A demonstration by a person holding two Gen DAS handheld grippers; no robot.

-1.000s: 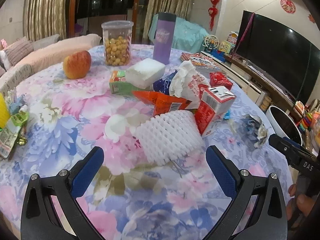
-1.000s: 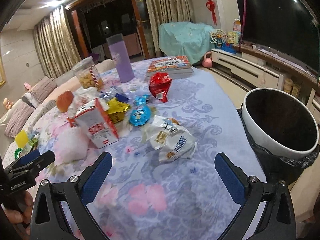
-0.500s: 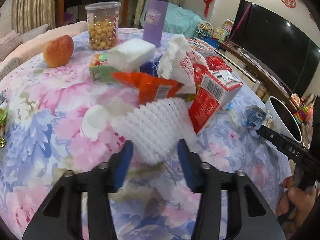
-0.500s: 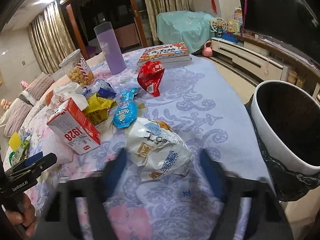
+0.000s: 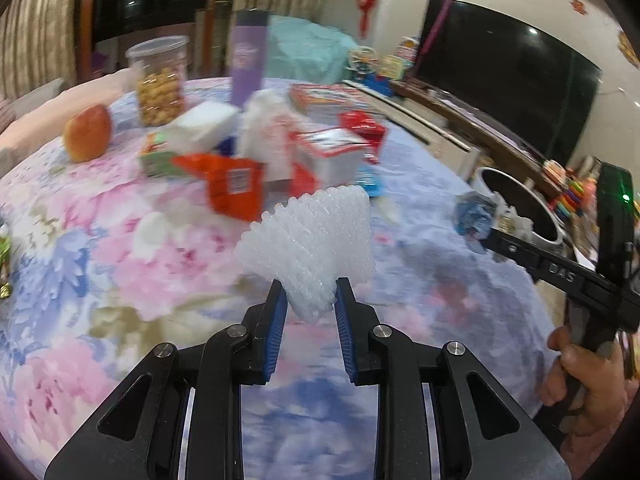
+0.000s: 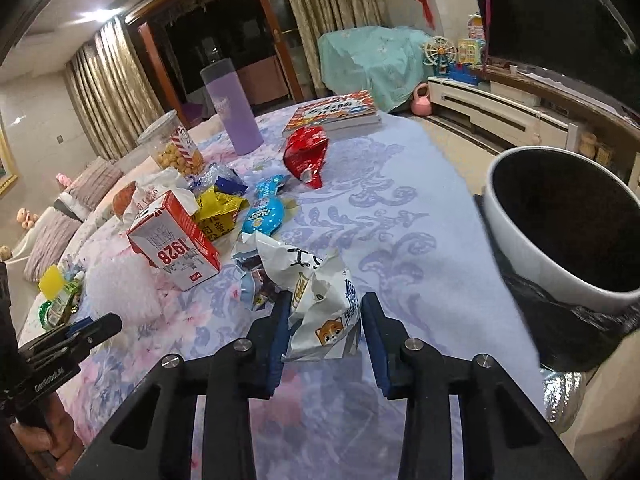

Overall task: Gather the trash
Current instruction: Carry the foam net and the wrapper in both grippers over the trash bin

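Observation:
My left gripper (image 5: 309, 300) is shut on a white foam fruit net (image 5: 312, 240), held just above the flowered tablecloth. My right gripper (image 6: 325, 316) is shut on a crumpled white snack bag (image 6: 316, 300) with a cat picture, near the table's right edge. The same bag shows in the left wrist view (image 5: 476, 216), by the bin. More trash lies behind: a red-and-white carton (image 6: 176, 240), a yellow wrapper (image 6: 218, 210), a blue wrapper (image 6: 264, 214), a red wrapper (image 6: 306, 152) and an orange wrapper (image 5: 234, 190).
A white bin with a black liner (image 6: 560, 248) stands off the table's right edge. An apple (image 5: 88, 132), a snack jar (image 5: 160, 80), a purple bottle (image 6: 232, 112), a tissue pack (image 5: 200, 128) and a book (image 6: 332, 114) sit further back.
Both grippers went from wide open to shut: the left closed on the foam net and lifted it, the right moved forward and closed on the crumpled bag.

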